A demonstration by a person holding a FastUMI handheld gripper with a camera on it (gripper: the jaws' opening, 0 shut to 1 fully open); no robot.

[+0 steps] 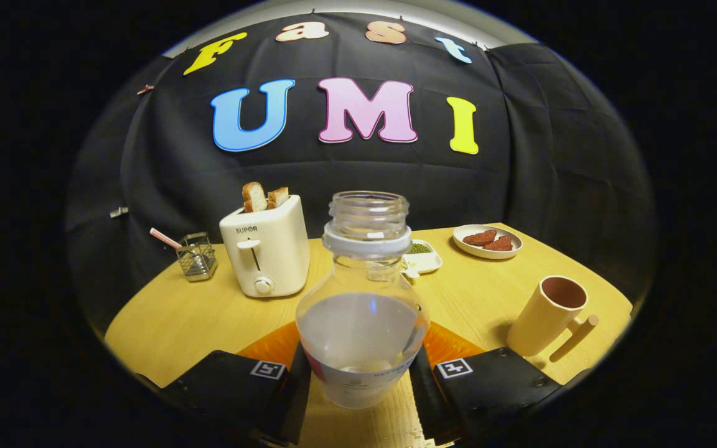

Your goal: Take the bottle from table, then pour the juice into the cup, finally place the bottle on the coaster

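The tongs (361,373) are pinching the bottle (361,311) at its lower body, one finger pressing each side, low in the centre of the frame. The bottle is standing upright with its mouth uncapped; whether its base is touching the surface (470,292) or hanging just above it cannot be told.

Risks, as judged from here:
- The bottle is smooth, clear plastic with a rounded, bulging body and a narrow ribbed neck; the grip is sitting on a curved wall, so it could be slipping or rotating once tilted
- The liquid is filling the lower part only, so weight is sitting low; a fast tilt could be sending it out in a gush past the cup (548,317)
- The cup, at the lower right of the frame, is a tall matte cylinder with a peg-like handle sticking out towards the viewer; a swing of the bottle could be knocking it over
- The open mouth means any jolt is spilling onto the pale wood-grain surface

An orange, ray-patterned coaster (271,345) is lying just behind the bottle, showing on either side of it.

Further back, at centre left, a glossy cream toaster (265,249) is holding two slices of bread (264,196); a wire basket (198,256) is sitting at far left, and a small plate (488,241) at upper right
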